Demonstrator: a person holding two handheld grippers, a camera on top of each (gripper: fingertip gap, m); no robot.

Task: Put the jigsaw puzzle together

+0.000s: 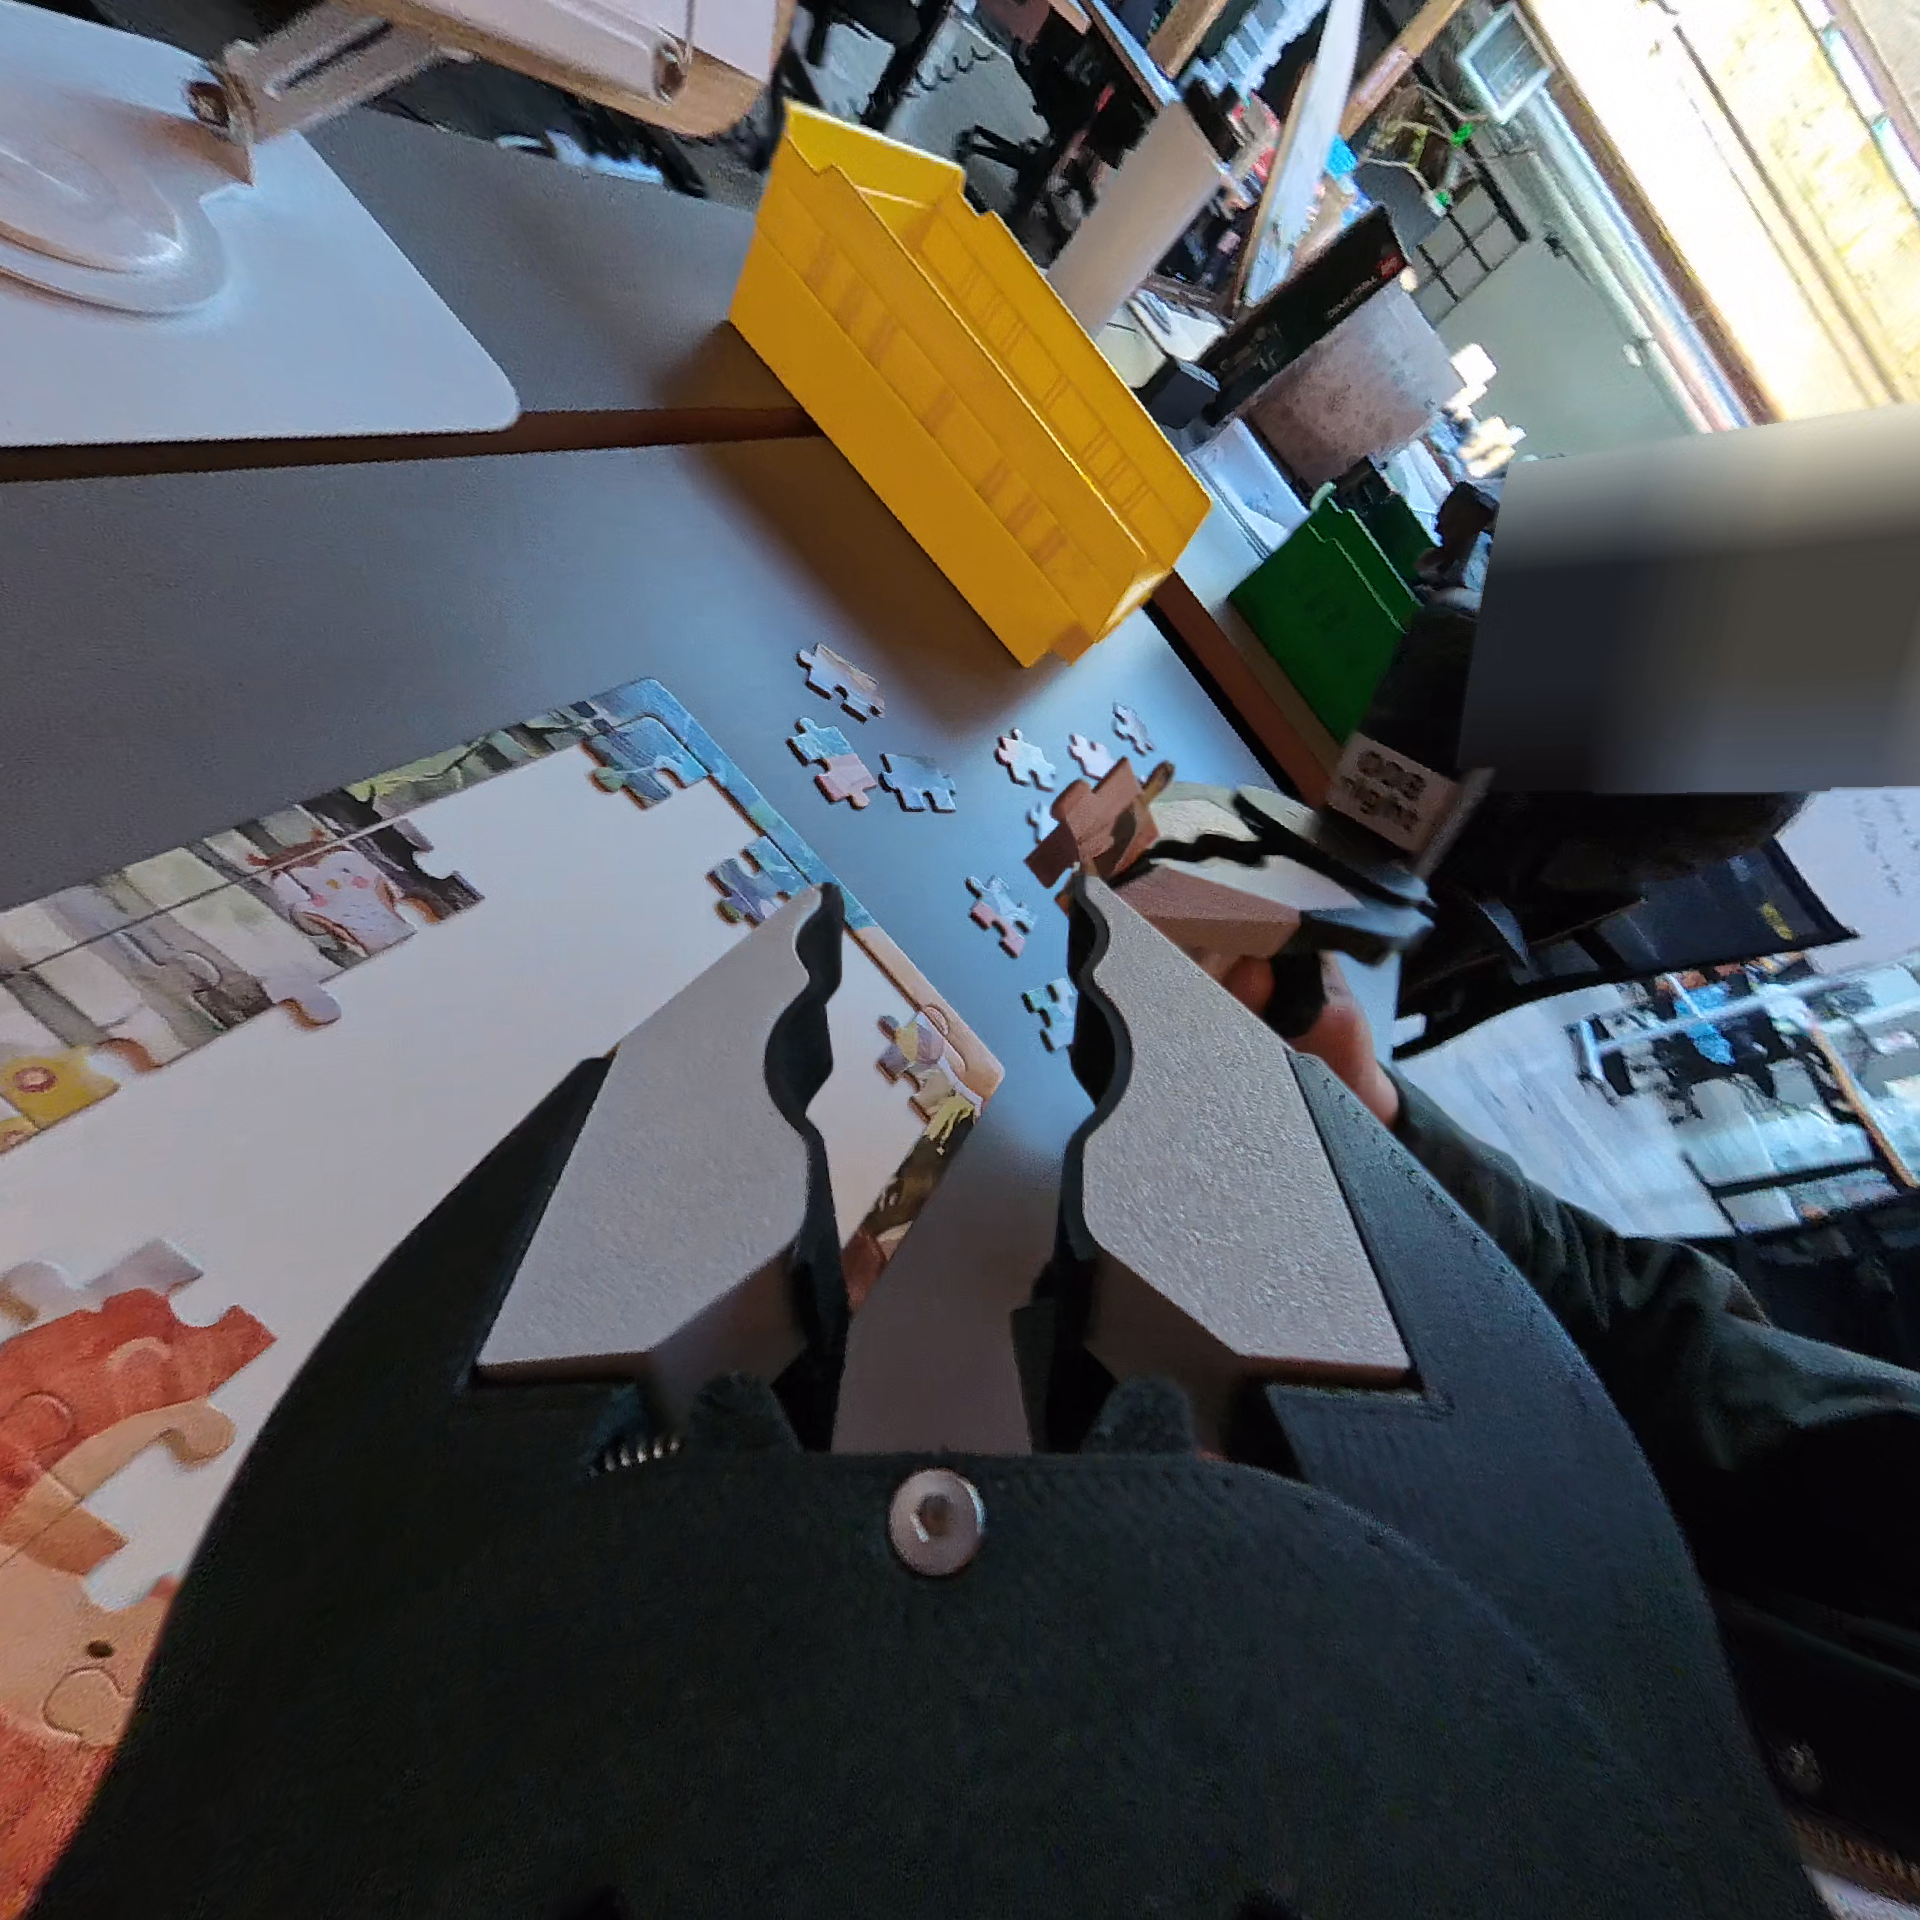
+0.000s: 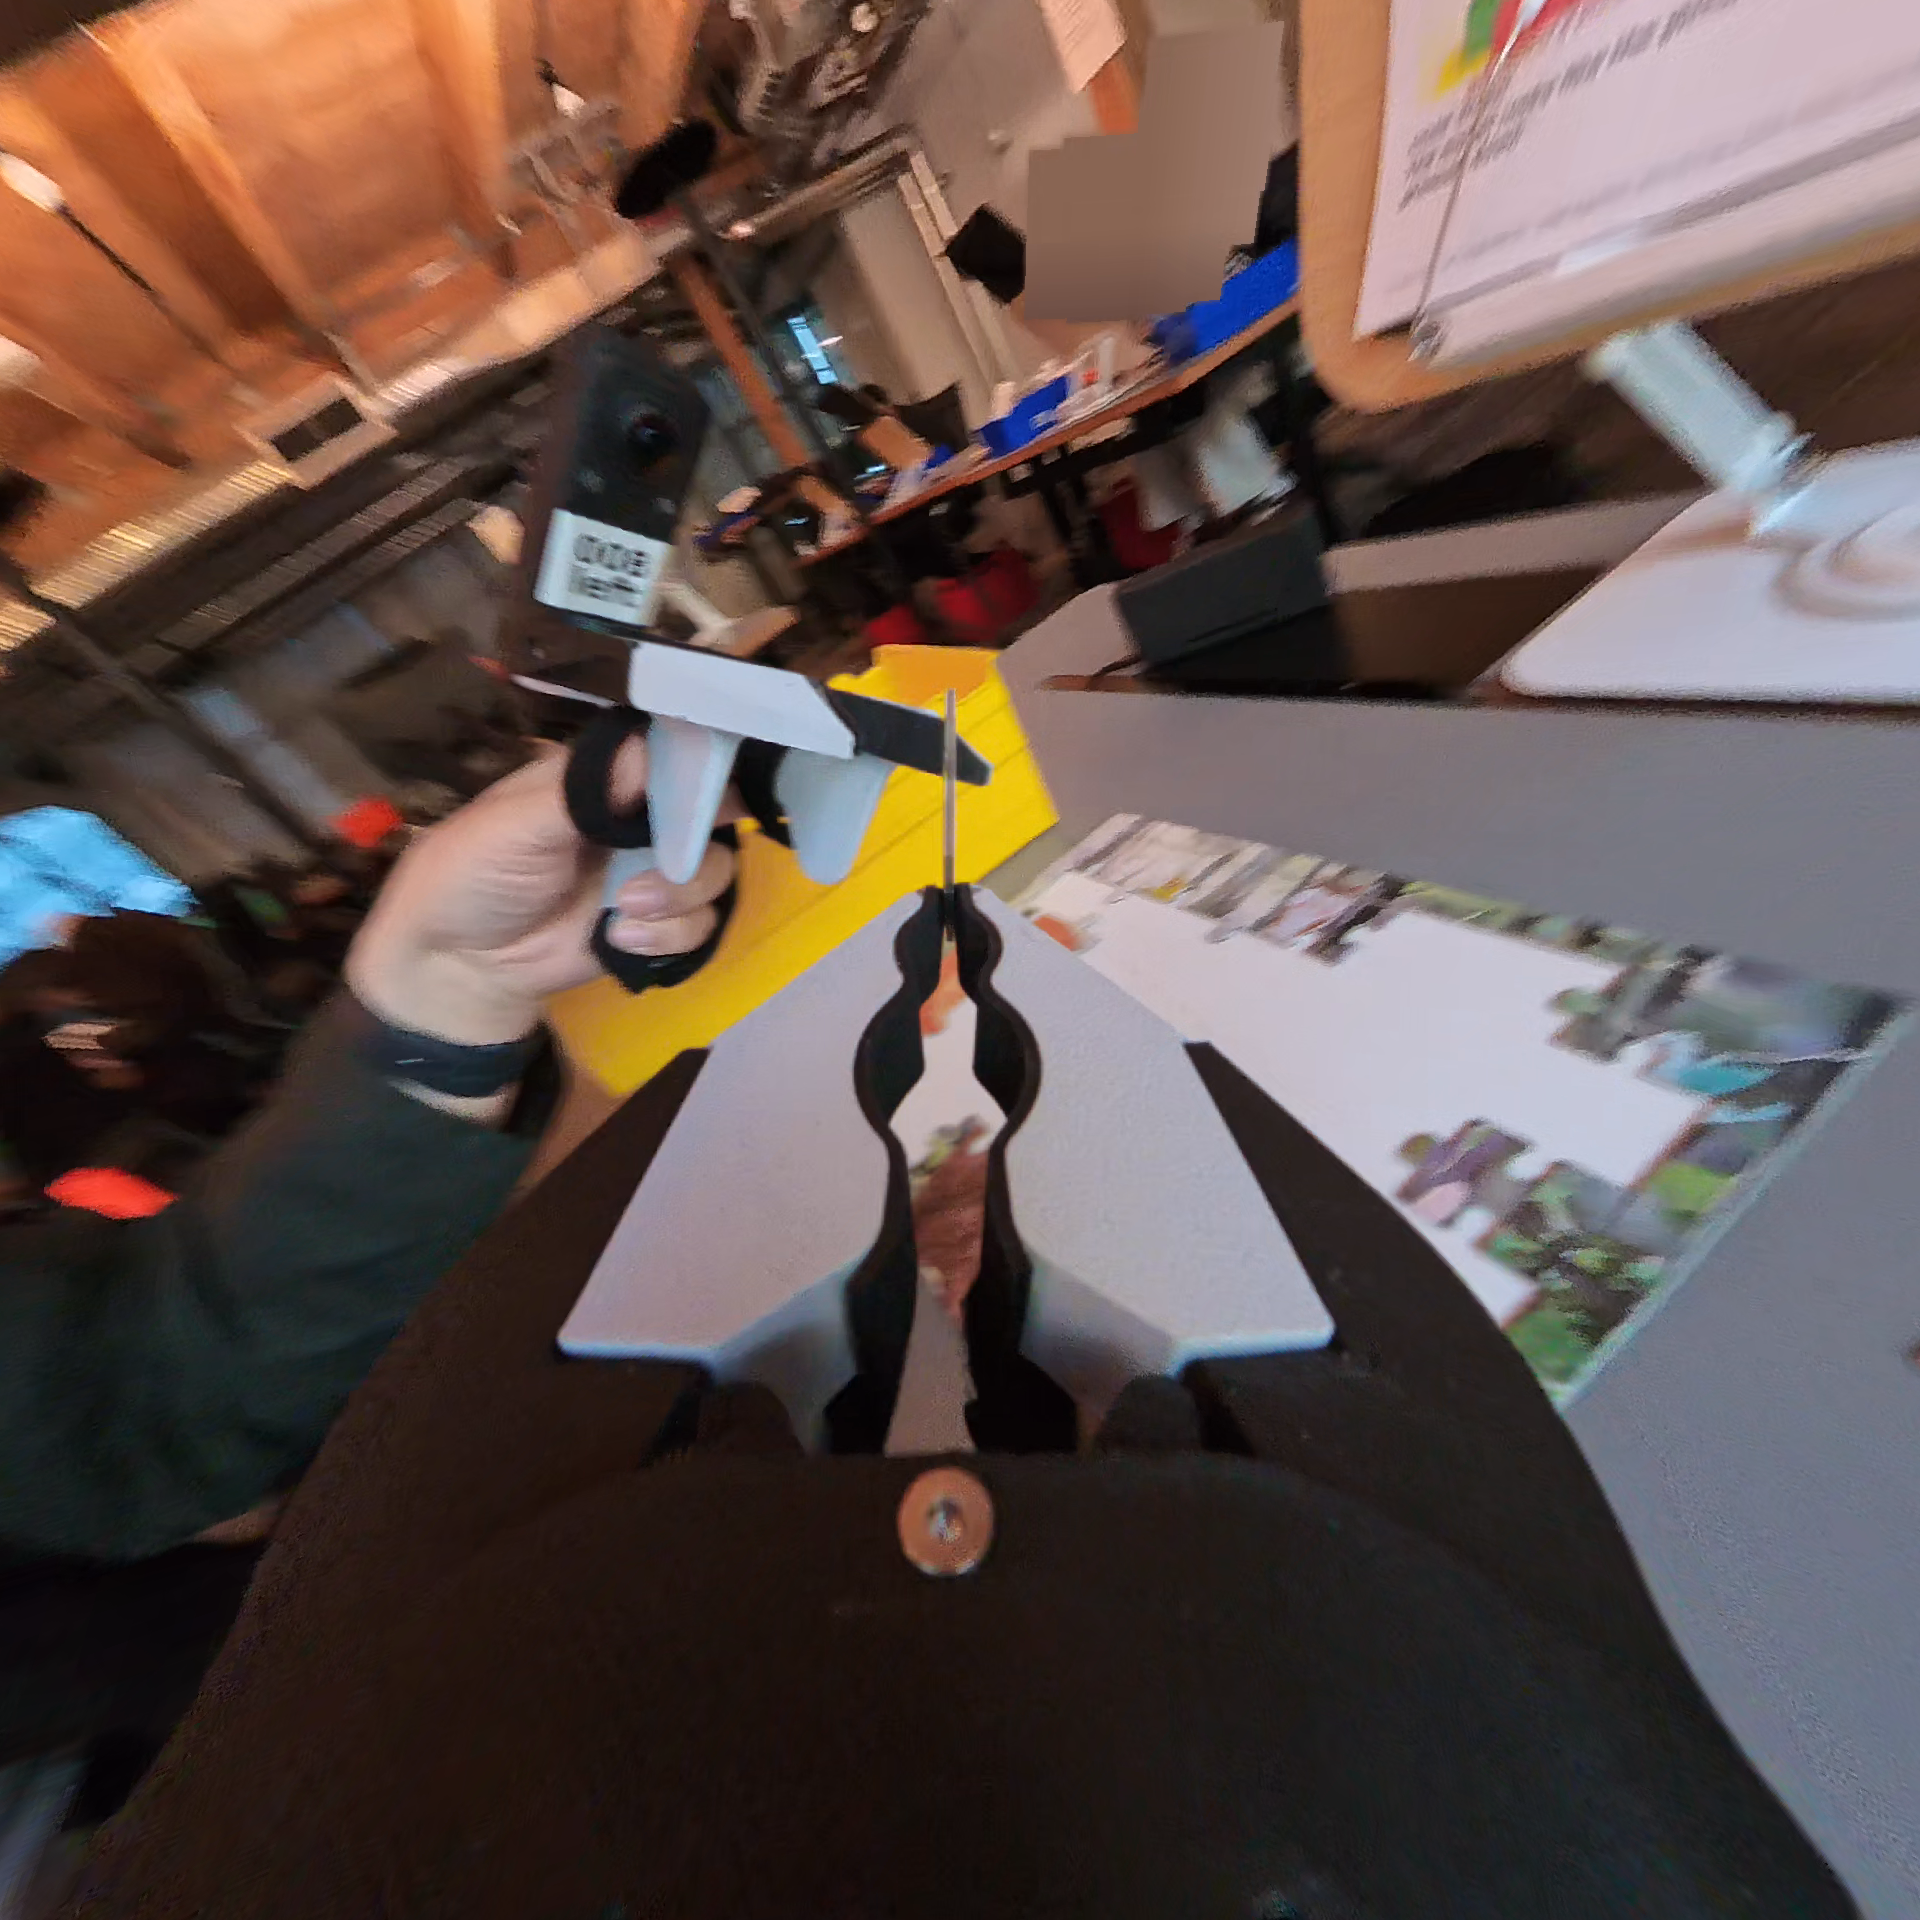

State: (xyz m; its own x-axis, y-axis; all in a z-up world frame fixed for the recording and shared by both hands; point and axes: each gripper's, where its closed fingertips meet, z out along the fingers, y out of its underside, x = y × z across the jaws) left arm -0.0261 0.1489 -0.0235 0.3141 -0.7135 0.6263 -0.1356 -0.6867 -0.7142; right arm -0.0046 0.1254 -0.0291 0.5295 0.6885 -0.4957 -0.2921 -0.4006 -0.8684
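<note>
The puzzle board (image 1: 436,1049) lies on the grey table (image 1: 312,623), with its border and some patches filled in and a bare white middle. My left gripper (image 1: 956,904) is open and empty above the board's right edge. Several loose pieces (image 1: 920,779) lie on the table past it. My right gripper (image 1: 1164,847) is to the right, shut on a brown puzzle piece (image 1: 1101,821) held above the table. In the right wrist view that piece (image 2: 949,800) stands edge-on, pinched at the fingertips of the right gripper (image 2: 949,920). The left gripper (image 2: 935,753) and the board (image 2: 1351,1018) also show there.
A yellow bin (image 1: 966,395) stands on the table behind the loose pieces, and also shows in the right wrist view (image 2: 831,935). A white mat (image 1: 260,343) with a stand base lies at the back left. A green bin (image 1: 1320,613) sits beyond the table's right edge. Spacing between my two grippers at the tips: around 4 cm.
</note>
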